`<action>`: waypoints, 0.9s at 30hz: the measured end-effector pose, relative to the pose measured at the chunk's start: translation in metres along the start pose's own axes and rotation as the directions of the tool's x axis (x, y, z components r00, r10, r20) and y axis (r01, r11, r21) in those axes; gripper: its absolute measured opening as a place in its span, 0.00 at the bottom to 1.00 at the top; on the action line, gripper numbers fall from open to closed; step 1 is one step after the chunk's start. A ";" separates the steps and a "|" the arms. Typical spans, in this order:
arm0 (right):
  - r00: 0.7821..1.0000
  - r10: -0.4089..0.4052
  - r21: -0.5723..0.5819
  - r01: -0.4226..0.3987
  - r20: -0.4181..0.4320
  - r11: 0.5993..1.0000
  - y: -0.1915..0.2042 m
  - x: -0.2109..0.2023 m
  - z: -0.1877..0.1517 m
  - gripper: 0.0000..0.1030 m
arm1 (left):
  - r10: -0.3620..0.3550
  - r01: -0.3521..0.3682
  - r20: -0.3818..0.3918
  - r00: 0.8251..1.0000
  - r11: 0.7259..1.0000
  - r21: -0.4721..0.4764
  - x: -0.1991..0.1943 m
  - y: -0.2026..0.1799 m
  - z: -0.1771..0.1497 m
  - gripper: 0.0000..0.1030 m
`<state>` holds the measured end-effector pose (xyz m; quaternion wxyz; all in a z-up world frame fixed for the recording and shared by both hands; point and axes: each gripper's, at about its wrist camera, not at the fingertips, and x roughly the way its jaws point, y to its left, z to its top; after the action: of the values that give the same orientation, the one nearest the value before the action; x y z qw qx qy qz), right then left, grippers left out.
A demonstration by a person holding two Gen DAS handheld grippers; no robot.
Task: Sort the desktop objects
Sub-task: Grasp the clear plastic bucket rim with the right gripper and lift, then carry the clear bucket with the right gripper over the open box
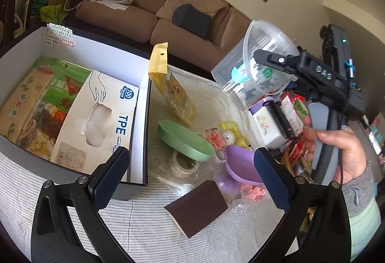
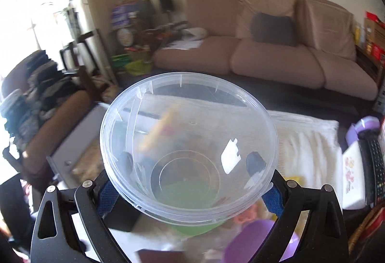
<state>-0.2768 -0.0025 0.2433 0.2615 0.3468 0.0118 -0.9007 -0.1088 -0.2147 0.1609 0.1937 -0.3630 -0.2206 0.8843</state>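
Note:
My right gripper (image 2: 190, 164) is shut on a clear plastic tub (image 2: 190, 149) and holds it in the air, mouth toward the camera. In the left wrist view the tub (image 1: 255, 65) hangs above the table's right side, held by the right gripper (image 1: 267, 63). My left gripper (image 1: 192, 181) is open and empty, low over the striped cloth. Between its fingers lie a brown sanding block (image 1: 196, 207), a tape roll (image 1: 184, 165), a green dish (image 1: 185, 140) and a purple dish (image 1: 241, 164).
An open box (image 1: 144, 118) at the left holds a TPE glove box (image 1: 96, 121) and green packets (image 1: 45, 94). A yellow pouch (image 1: 170, 84) leans beside it. Snack packets and a white case (image 1: 269, 125) crowd the right. A sofa (image 2: 264, 58) stands behind.

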 end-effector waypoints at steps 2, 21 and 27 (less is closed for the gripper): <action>0.998 0.054 -0.039 -0.055 -0.017 0.998 0.033 -0.003 0.005 0.95 | -0.001 0.001 0.022 1.000 1.000 -0.019 -0.011 0.008 0.004 1.00; 0.912 0.223 0.005 -0.236 -0.345 0.972 0.210 0.219 0.024 0.95 | 0.226 -0.187 0.121 0.967 0.945 -0.269 -0.096 0.153 0.029 1.00; 0.870 0.185 0.104 -0.154 -0.457 0.983 0.191 0.289 0.016 0.95 | 0.258 -0.214 0.115 0.959 0.929 -0.302 -0.102 0.179 0.025 1.00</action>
<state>-0.3750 -0.3045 0.1041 0.3177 0.5603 0.0146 -0.7648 -0.0926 -0.4201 0.1384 0.0137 -0.3425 -0.3151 0.8850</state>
